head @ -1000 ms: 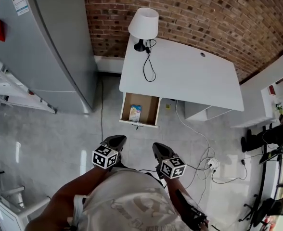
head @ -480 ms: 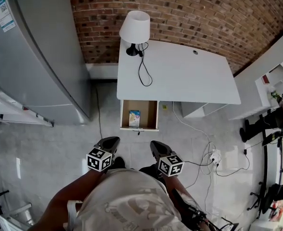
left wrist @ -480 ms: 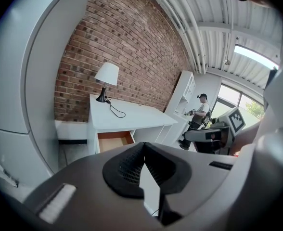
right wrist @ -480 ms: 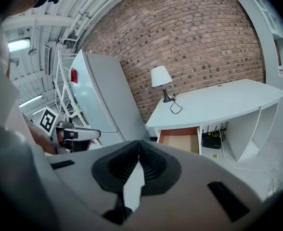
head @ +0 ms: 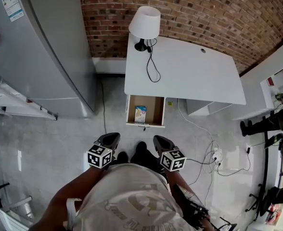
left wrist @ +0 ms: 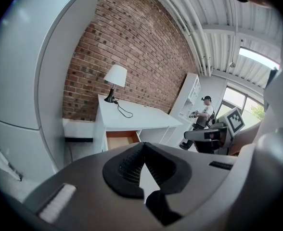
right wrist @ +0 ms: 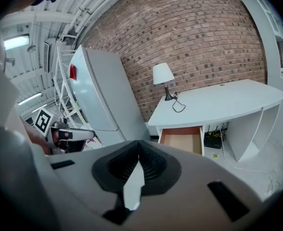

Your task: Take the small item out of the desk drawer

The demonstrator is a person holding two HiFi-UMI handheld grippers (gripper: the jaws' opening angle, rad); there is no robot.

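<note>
The white desk [head: 189, 76] stands against the brick wall, its drawer [head: 152, 110] pulled out toward me. Inside the drawer lies a small packet [head: 140, 113] with blue and orange print. My left gripper [head: 109, 139] and right gripper [head: 161, 144] hang side by side near my body, well short of the drawer. Both are shut with nothing between the jaws. The open drawer [left wrist: 121, 140] shows past the left gripper [left wrist: 142, 154], and the drawer [right wrist: 182, 137] also appears beyond the right gripper [right wrist: 138, 152]. In both gripper views the packet is hidden.
A white lamp [head: 145, 23] with a black cord stands on the desk's left end. A tall grey fridge [head: 40, 52] fills the left side. Cables and a power strip [head: 213, 155] lie on the floor at right. A person [left wrist: 200, 117] stands far off.
The head view has shifted, so the desk and drawer sit slightly further right and higher. Both grippers stay shut and close to my body.
</note>
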